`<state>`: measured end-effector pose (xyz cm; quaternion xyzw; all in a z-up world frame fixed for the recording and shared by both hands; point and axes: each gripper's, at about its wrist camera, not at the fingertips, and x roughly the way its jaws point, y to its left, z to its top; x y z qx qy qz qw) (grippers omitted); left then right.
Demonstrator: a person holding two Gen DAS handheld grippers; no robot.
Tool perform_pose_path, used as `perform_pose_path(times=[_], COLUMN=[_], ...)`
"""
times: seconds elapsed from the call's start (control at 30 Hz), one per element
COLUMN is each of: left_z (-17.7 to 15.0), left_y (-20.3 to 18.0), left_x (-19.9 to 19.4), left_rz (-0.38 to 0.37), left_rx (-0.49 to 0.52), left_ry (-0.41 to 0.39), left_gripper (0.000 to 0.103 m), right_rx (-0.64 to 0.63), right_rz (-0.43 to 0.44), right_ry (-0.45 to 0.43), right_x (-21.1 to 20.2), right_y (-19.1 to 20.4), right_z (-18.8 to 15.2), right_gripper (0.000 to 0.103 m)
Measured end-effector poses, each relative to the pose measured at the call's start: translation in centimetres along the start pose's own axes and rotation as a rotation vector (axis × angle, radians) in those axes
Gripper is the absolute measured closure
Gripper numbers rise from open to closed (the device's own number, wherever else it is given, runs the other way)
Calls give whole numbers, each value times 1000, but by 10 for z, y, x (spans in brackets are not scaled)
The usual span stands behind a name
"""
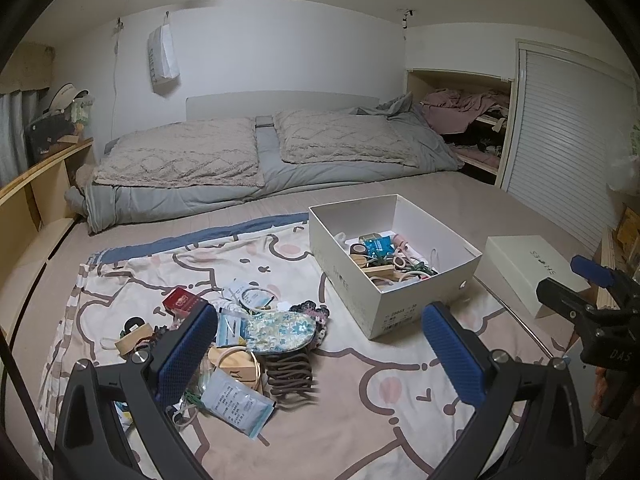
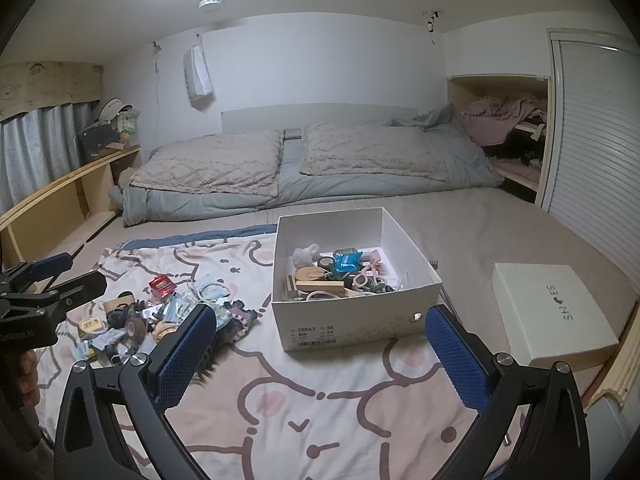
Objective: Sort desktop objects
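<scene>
bare blanket [image 2: 320,400] ahead passable; clutter pile [image 1: 224,344] left, open box [image 2: 352,280] blocks centre.

The left hand-held gripper [image 1: 320,340] and right hand-held gripper [image 2: 320,344] hover side by side, jaws spread wide, empty.

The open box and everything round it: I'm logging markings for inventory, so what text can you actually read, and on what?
"SH ES", with a small mark in the gap: box lid.
"Z8863" and "36": label on the white box; its smaller print and barcode are too small.
"DAS": right claw body.
Hanging bag, red packet, sachet: blurred.
</scene>
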<state>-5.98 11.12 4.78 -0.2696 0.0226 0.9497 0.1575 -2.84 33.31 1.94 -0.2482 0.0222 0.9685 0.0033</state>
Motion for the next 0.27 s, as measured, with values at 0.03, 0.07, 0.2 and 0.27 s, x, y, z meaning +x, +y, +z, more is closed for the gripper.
perform_pose_path(times=[0.03,0.07,0.2,0.27], left_z=[0,0,-2,-2], left_y=[0,1,1,1], left_x=[0,1,2,3], left_rz=[0,1,3,2], left_rx=[-2,-7,-10,-7], left_ry=[1,3,7,8], left_gripper=[0,0,0,0], right_rx=[1,4,8,7], right_rz=[3,5,8,8], right_ry=[1,3,8,11], right_x=[0,0,2,2], right_y=[-1,-1,-2,-2], right_z=[0,-1,-4,-5], right_gripper=[0,0,0,0])
